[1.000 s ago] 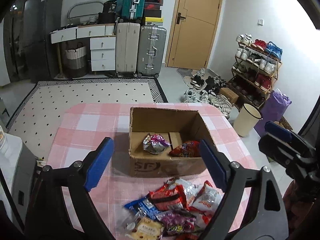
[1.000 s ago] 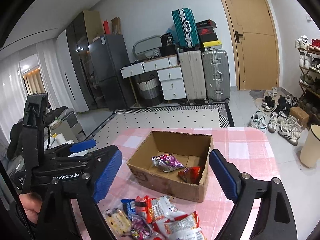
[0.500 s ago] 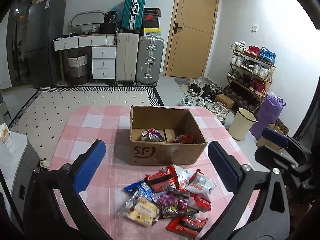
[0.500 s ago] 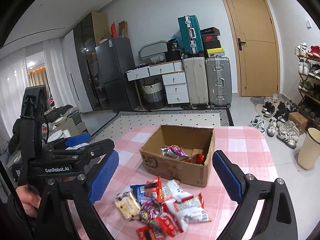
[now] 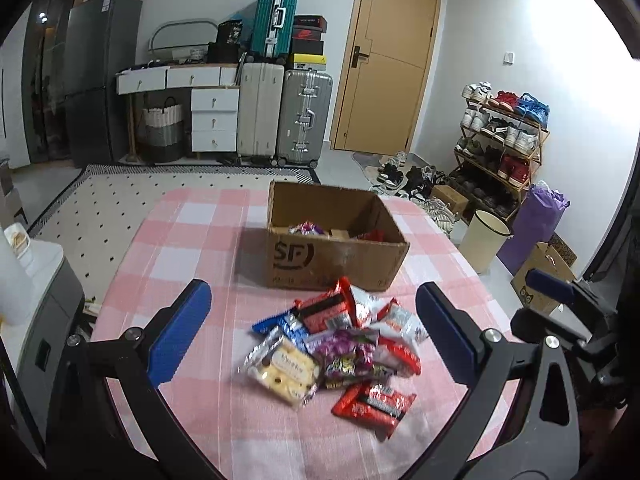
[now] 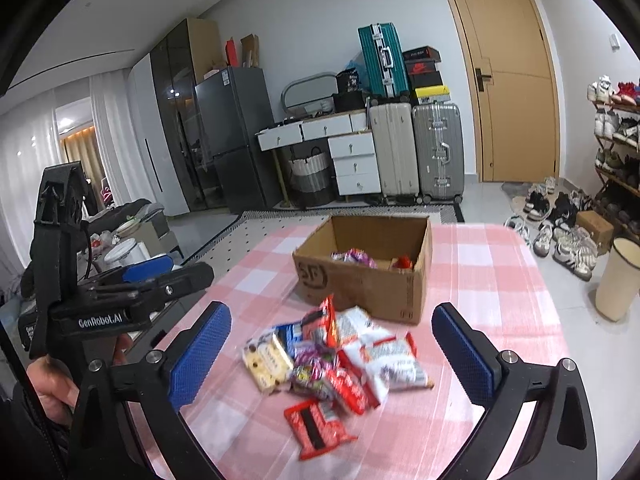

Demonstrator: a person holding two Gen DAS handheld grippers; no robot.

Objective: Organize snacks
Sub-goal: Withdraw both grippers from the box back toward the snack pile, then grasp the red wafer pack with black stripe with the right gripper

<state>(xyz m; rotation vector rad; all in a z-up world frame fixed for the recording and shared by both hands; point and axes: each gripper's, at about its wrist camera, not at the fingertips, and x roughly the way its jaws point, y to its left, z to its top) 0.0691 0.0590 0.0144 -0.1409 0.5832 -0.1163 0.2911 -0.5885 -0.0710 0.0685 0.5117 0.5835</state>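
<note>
Judging from how things lie, only a small part of the sorting is done: two wrappers, a purple foil packet [image 5: 307, 227] and a red packet [image 5: 372, 235], are seen inside the open brown cardboard box [image 5: 336, 258] printed with "SF", which stands near the middle of the pink-and-white checked tablecloth [image 5: 192, 240]. The bulk of the work is left. A loose heap of snack packets [image 5: 340, 340] is spread on the cloth just in front of the box, among them a clear-wrapped pale biscuit pack [image 5: 282, 372], a red chocolate-bar wrapper [image 5: 374, 402] nearest the cameras, and white-and-red pouches [image 6: 394, 364] on the right side of the heap.

The left gripper [image 5: 312, 328] is held above the heap with its blue-padded jaws spread wide and nothing between them. The right gripper [image 6: 330, 344] is likewise spread and empty, poised over the same heap. No packet is touched by either tool, so the next pick is judged not yet begun
</note>
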